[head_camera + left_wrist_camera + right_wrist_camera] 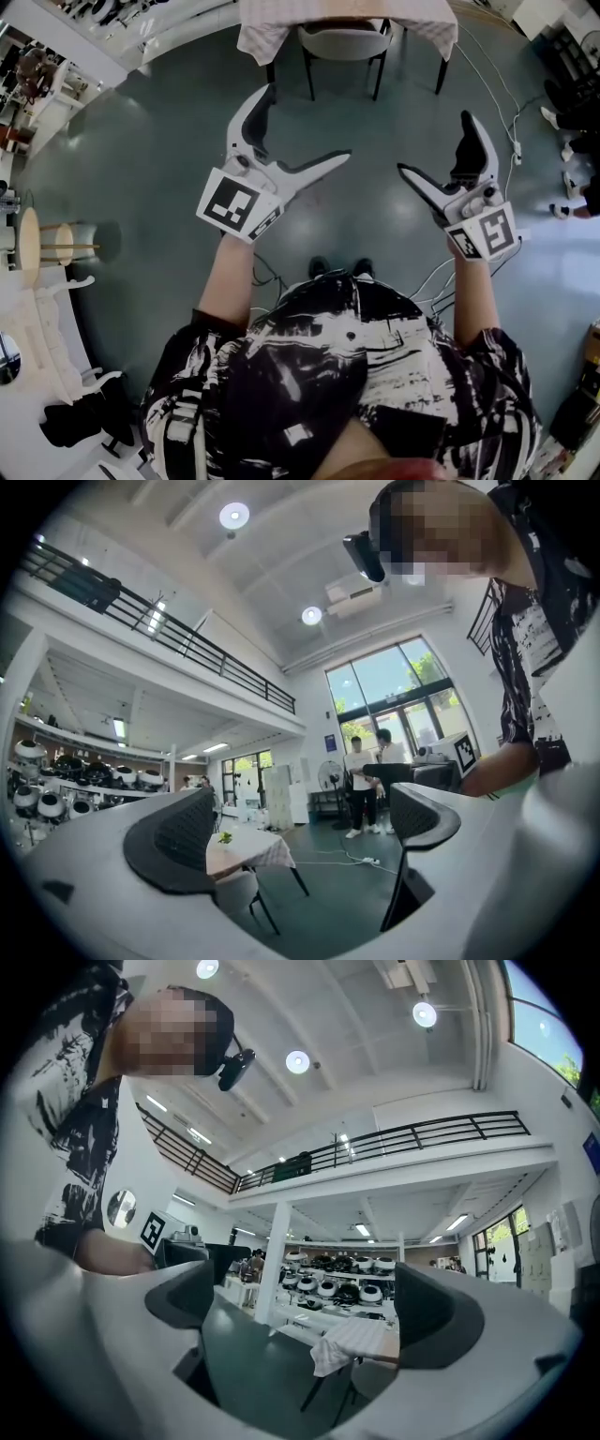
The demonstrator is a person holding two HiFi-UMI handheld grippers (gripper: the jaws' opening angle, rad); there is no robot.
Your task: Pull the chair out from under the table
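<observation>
The chair point(344, 42) stands tucked under the table point(422, 23) at the far edge of the head view, well apart from the left gripper point(307, 122) and right gripper point(434, 142). Both hover over the floor point(169, 141) with jaws spread wide and nothing between them. The chair's grey shell on thin black legs looks light and stiff and should slide easily; the backrest's top rim seems the best hold, clear of the soft hanging cloth point(265, 36).

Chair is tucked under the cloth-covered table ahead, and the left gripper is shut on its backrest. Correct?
Not quite: the left gripper is open and empty, held short of the chair, as the head view shows. The chair is tucked under the cloth-covered table.
</observation>
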